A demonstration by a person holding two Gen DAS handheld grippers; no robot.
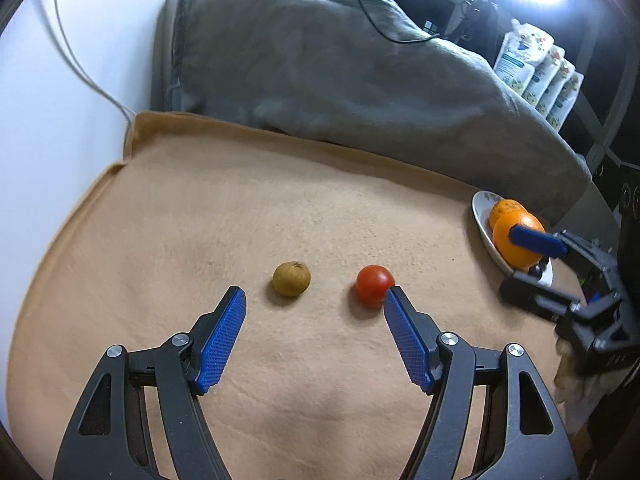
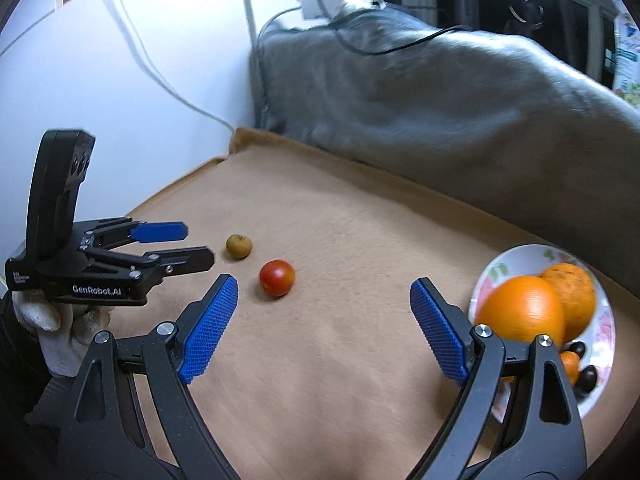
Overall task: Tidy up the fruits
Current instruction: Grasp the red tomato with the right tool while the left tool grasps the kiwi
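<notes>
A small brown-green fruit (image 1: 291,279) and a red tomato (image 1: 375,285) lie on the tan cloth (image 1: 240,208). My left gripper (image 1: 314,294) is open and empty just in front of them; its right fingertip overlaps the tomato's edge in the left wrist view. A white floral plate (image 2: 602,384) at the right holds two oranges (image 2: 524,312) and some small dark fruits (image 2: 587,378). My right gripper (image 2: 324,284) is open and empty beside the plate. The tomato (image 2: 277,278) and brown fruit (image 2: 239,246) lie ahead of it. The left gripper also shows in the right wrist view (image 2: 196,246).
A grey blanket (image 1: 340,80) is heaped behind the cloth, with a black cable over it. A white wall with cables is at the left. Printed pouches (image 1: 536,68) stand on a shelf at the back right. The plate (image 1: 482,216) sits at the cloth's right edge.
</notes>
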